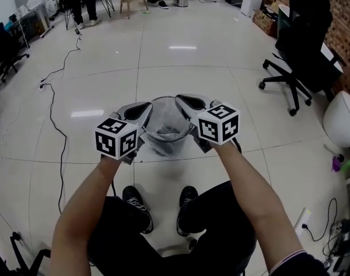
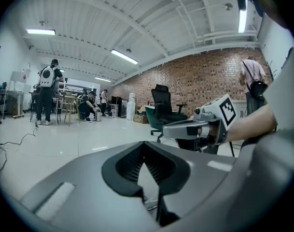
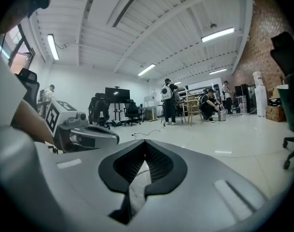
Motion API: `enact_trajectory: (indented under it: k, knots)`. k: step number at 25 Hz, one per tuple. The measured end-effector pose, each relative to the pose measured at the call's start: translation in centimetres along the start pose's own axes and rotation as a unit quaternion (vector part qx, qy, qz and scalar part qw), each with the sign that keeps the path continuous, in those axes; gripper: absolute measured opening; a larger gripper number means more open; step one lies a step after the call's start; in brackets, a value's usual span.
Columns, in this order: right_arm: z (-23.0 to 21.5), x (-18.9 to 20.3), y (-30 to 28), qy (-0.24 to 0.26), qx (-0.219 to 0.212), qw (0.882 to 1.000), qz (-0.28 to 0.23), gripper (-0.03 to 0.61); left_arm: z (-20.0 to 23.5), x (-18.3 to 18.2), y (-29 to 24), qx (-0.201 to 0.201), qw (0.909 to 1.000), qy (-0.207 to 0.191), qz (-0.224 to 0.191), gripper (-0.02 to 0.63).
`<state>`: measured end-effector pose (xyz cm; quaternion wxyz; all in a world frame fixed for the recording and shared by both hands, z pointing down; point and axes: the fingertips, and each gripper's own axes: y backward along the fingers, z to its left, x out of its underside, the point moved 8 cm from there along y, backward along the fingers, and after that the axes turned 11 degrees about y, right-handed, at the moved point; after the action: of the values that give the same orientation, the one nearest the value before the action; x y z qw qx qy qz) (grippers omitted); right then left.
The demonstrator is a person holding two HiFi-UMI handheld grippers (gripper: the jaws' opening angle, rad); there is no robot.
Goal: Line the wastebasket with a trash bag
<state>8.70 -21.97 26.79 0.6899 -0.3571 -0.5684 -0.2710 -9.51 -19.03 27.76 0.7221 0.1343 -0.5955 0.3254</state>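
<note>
Floor tiles (image 1: 180,79) lie below. Left gripper (image 1: 138,111) and right gripper (image 1: 190,103) each pinch the trash bag (image 1: 166,126) rim (jaws closed on film); spread its mouth evenly, your hands level.

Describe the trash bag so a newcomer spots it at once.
Look at the pale tiled floor ahead of the person's black shoes. Above it, the left gripper and right gripper pinch the trash bag between them. It alone is see-through and crumpled.
</note>
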Motion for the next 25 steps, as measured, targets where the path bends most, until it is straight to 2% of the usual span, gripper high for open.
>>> enact_trajectory:
  k: [2,6,16,25]
  knots:
    - [1.5,0.6,0.1,0.014,-0.004,1.0,-0.002,0.002,-0.2,0.5,0.1,0.002,1.0,0.001,-0.004,0.012]
    - [3.0,0.7,0.1,0.034,-0.02,0.999,-0.012,0.002,-1.4,1.7,-0.2,0.013,0.9987,-0.046,0.02,0.012]
    - [3.9,0.6,-0.1,0.039,-0.037,0.999,-0.01,0.002,-1.9,0.4,0.6,0.008,0.9988,-0.043,-0.021,0.012]
    - [3.4,0.1,0.5,0.039,-0.031,0.999,-0.02,0.0,-2.2,0.1,0.7,0.012,0.9986,-0.046,-0.024,0.012]
